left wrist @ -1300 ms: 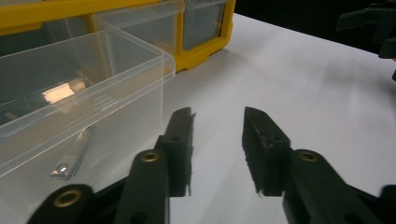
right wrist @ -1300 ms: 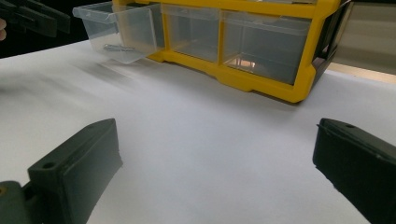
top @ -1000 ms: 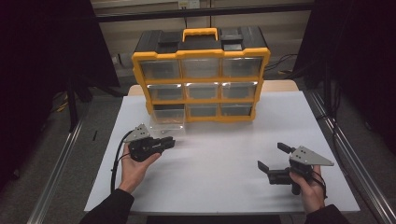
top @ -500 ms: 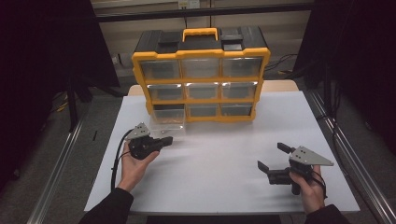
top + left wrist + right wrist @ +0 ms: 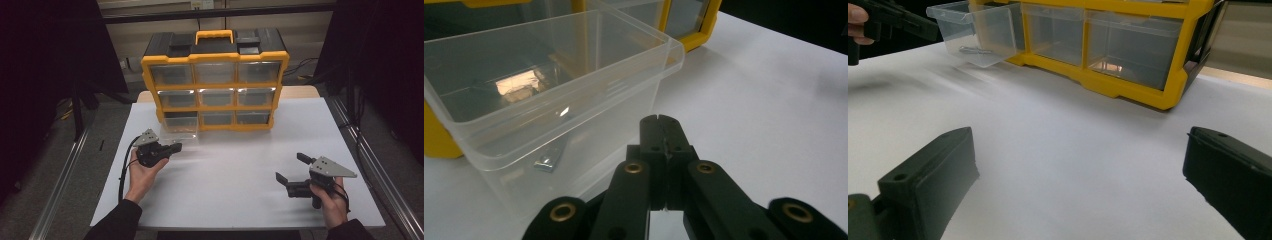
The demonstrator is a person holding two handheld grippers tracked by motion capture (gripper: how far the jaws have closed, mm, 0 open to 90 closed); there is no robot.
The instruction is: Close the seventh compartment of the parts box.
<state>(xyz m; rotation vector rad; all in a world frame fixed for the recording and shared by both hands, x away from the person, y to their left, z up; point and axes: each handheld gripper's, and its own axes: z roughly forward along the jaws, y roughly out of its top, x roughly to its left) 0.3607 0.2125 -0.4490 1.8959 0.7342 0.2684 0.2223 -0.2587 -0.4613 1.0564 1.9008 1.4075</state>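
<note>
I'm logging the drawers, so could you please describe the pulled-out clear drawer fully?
The clear plastic drawer is the bottom-left one of the yellow organizer, slid partly out over the white table. It is open-topped with a lipped rim, and a small metal piece lies inside. The shut left gripper sits just before it, apparently not touching.
</note>
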